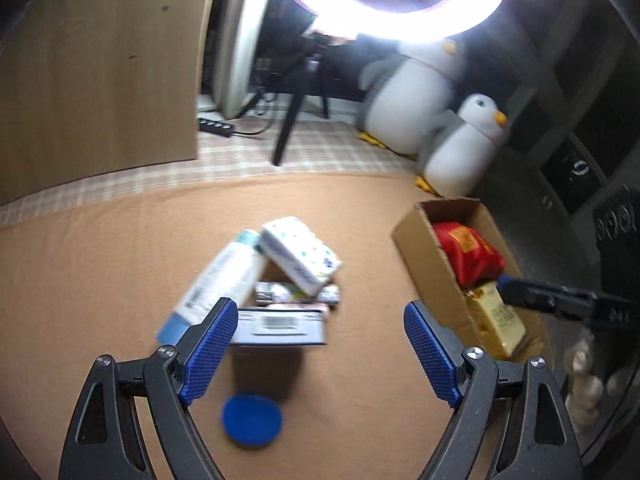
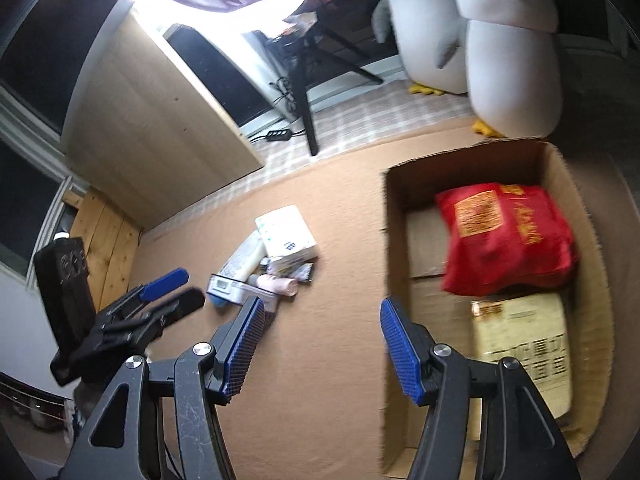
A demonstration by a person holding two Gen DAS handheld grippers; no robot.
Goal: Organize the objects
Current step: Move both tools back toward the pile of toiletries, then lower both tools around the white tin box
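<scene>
A pile of small items lies on the tan mat: a white patterned tissue pack (image 1: 301, 254), a white-and-blue tube (image 1: 218, 284), a flat white box (image 1: 278, 326) and small packets. A blue lid (image 1: 252, 420) lies apart, close to me. A cardboard box (image 1: 424, 264) on the right holds a red bag (image 1: 468, 254) and a yellow packet (image 1: 496, 322). My left gripper (image 1: 320, 344) is open and empty above the mat, just before the pile. My right gripper (image 2: 322, 344) is open and empty at the cardboard box's (image 2: 394, 240) left wall; the red bag (image 2: 508, 240) and yellow packet (image 2: 524, 352) sit inside.
Two plush penguins (image 1: 460, 148) stand behind the box. A ring light (image 1: 400, 12) on a tripod (image 1: 288, 128) and a wooden panel (image 1: 100, 80) stand at the back. A power strip (image 1: 216, 126) lies on the checked cloth. The left gripper shows in the right wrist view (image 2: 160, 292).
</scene>
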